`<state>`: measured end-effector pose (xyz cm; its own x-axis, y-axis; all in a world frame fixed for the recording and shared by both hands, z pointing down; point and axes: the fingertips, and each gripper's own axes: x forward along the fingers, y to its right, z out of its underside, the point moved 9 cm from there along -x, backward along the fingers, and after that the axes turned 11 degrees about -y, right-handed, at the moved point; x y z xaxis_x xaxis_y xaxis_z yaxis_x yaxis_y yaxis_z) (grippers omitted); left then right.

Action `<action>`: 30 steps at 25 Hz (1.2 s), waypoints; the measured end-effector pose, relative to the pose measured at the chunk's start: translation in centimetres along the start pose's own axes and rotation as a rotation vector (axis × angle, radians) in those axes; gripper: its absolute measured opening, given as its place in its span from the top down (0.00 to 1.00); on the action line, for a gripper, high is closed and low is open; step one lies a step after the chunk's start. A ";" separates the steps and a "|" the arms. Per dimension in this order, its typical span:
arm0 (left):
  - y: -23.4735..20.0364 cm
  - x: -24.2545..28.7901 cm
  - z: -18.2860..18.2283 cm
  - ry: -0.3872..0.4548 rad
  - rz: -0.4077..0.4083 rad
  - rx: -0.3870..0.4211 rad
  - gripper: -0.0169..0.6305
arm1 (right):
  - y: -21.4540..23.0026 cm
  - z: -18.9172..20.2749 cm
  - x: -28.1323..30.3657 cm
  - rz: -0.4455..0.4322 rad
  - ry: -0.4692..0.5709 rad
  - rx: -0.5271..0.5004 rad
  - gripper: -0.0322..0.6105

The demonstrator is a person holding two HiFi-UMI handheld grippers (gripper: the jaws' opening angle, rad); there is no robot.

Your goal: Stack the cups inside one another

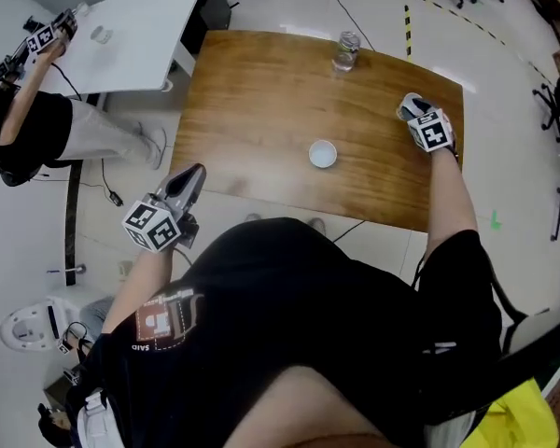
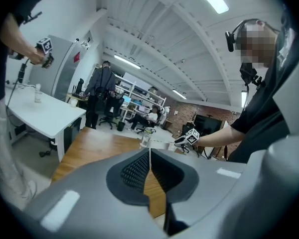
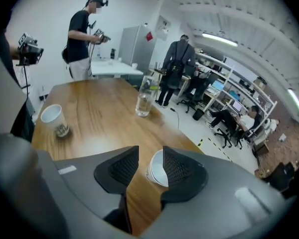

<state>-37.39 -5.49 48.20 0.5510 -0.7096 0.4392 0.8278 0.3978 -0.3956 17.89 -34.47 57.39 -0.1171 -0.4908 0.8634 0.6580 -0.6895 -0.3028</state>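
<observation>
No cup was nested yet: one white cup (image 1: 323,154) stood on the tabletop (image 1: 252,101); a second cup (image 3: 157,171) lay, apparently tipped, between the right gripper's (image 3: 150,156) spread fingers. The left gripper's (image 2: 149,156) fingers were pressed together, empty.

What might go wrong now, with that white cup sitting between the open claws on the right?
The white cup stands between the right gripper's open jaws, not yet held, and seems close to the table's edge. A clumsy close or a nudge might push it off. It also looks tilted, so the jaws may catch only its rim and squash or flip it.
</observation>
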 end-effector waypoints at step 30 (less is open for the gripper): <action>-4.3 1.4 -3.0 0.027 0.295 0.117 0.96 | -24.8 -9.1 -13.3 -0.276 0.010 -0.468 0.89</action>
<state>-40.51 -9.95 48.06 0.7675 -0.5683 0.2965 0.6399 0.6519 -0.4070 -3.64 -15.65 49.79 -0.2474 -0.2611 0.9331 0.2001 -0.9560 -0.2145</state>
